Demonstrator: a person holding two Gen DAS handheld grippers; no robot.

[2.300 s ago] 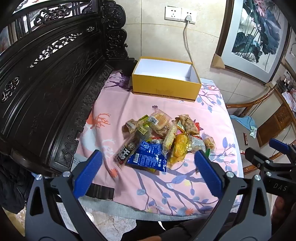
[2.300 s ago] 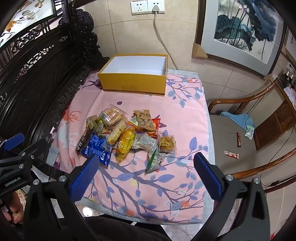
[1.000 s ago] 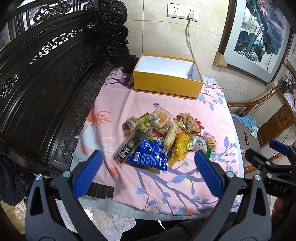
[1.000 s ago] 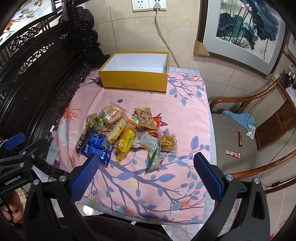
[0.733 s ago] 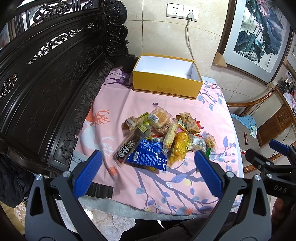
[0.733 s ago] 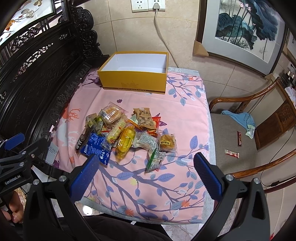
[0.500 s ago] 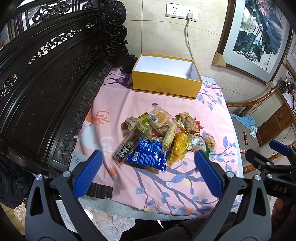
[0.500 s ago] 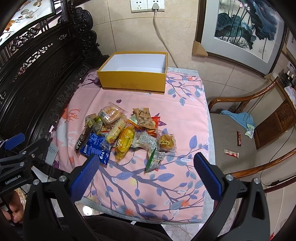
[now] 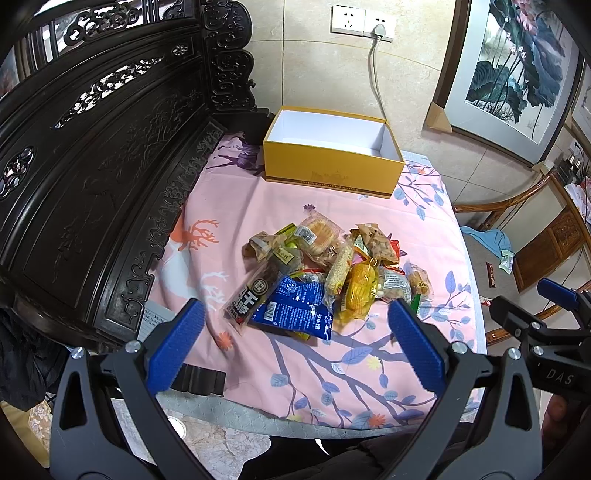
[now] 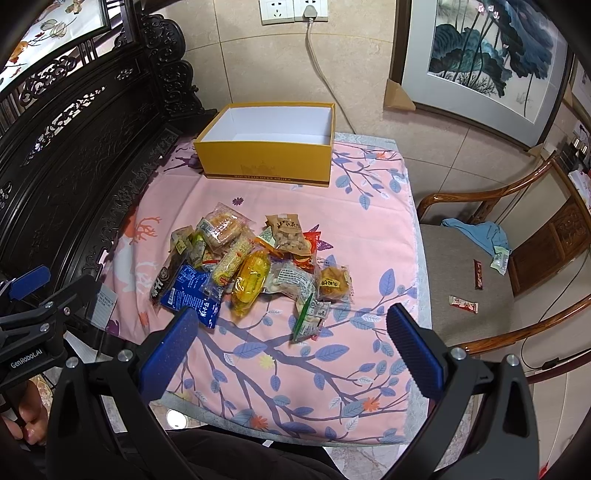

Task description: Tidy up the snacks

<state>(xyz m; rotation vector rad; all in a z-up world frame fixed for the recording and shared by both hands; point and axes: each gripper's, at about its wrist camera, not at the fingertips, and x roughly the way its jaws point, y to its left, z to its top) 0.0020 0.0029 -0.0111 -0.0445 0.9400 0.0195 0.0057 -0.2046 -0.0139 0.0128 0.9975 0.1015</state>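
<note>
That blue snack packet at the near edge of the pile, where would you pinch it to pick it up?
Probably by its near edge, coming from above on the side facing the left gripper. The blue packet lies flat on the pink cloth with that edge free, while its far end tucks under the other snacks.

Left tool (image 9: 295,325): wide apart, holding nothing.
Snack pile (image 9: 325,273): mid tabletop (image 9: 240,206).
Yellow box (image 9: 332,173): open, behind pile.

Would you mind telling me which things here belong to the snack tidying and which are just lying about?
For the job:
snack pile
yellow box, open and empty
left gripper and right gripper, both open

Lying about:
blue cloth on the chair
framed painting
wall socket
</note>
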